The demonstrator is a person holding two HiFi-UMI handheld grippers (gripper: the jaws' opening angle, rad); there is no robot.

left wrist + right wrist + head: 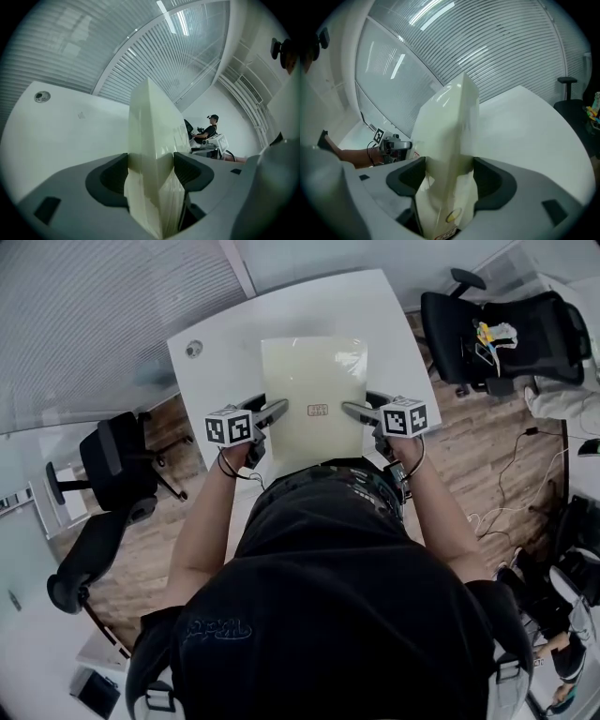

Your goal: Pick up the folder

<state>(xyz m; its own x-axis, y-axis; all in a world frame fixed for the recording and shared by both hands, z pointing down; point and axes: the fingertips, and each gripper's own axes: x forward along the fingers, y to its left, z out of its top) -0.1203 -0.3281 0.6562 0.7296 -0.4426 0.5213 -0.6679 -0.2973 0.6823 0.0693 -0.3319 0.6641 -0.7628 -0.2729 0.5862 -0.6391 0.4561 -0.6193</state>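
Note:
A pale cream folder [314, 395] is held flat above the white table [216, 357], with a small red label near its near edge. My left gripper [277, 411] is shut on the folder's left edge and my right gripper [352, 411] is shut on its right edge. In the left gripper view the folder [152, 154] stands edge-on between the jaws of the left gripper [151, 171]. The right gripper view shows the same folder [447, 154] clamped by the right gripper [449, 180], slightly bulged open near the jaws.
A round grommet [194, 349] sits in the table's far left corner. Black office chairs stand at the left [117, 460] and the far right [497, 334]. Cables [511, 484] lie on the wooden floor at the right. A seated person [208, 131] shows far off.

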